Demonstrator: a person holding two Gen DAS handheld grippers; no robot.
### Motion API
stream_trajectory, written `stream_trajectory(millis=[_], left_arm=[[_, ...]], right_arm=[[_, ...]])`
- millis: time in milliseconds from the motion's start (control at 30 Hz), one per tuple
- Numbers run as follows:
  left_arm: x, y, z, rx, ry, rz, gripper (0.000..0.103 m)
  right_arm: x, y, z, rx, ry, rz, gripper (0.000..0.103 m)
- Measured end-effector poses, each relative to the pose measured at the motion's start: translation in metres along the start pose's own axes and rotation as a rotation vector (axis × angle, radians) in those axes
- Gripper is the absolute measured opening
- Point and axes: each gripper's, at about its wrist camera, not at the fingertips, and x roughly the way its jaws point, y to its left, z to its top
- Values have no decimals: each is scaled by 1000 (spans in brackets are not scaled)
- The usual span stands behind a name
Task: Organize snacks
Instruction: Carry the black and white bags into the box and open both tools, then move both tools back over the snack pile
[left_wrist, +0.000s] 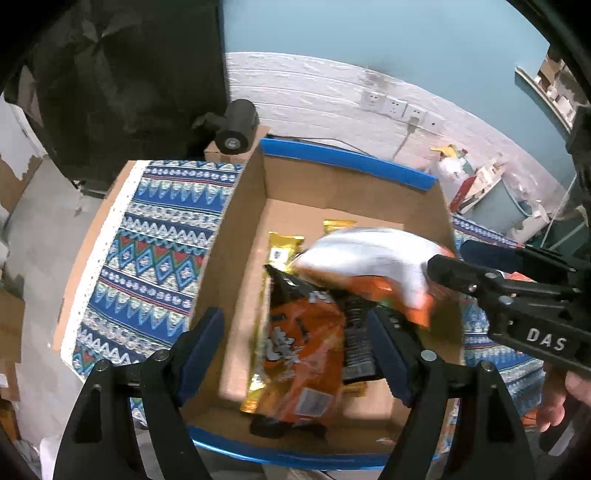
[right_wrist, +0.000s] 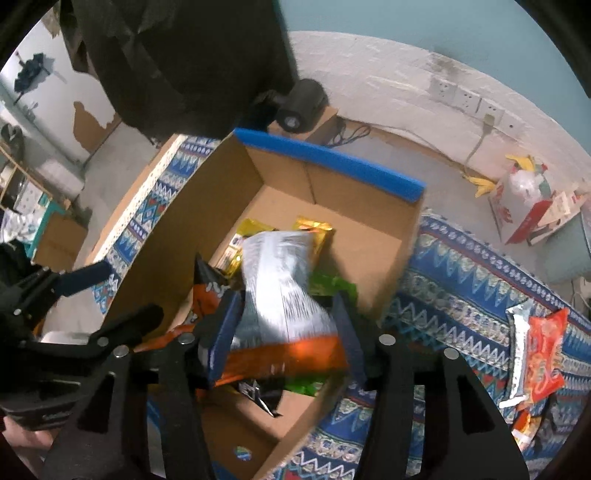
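Note:
A cardboard box with blue foam rims stands on a patterned cloth; it also shows in the right wrist view. Inside lie an orange and black snack bag and gold packets. My right gripper is shut on a silver and orange snack bag and holds it over the box; the bag also shows in the left wrist view. My left gripper is open above the box's near end, its fingers either side of the orange bag without holding it.
More snack packets lie on the cloth to the right of the box. A black cylinder device sits on a small carton behind the box. A wall with sockets and a cluttered bin are at the back right.

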Motion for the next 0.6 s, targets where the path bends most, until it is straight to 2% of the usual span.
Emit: stream_trajectory(millis=[100, 300, 600], left_arm=[[-1, -9, 0, 6, -2, -15, 80], [-4, -39, 0, 54, -4, -37, 80], [8, -94, -5, 138, 45, -69, 80]], right_arm=[[-13, -9, -3, 14, -21, -6, 59], [-36, -32, -16, 30, -47, -45, 60], [-60, -82, -49, 66, -48, -113, 65]])
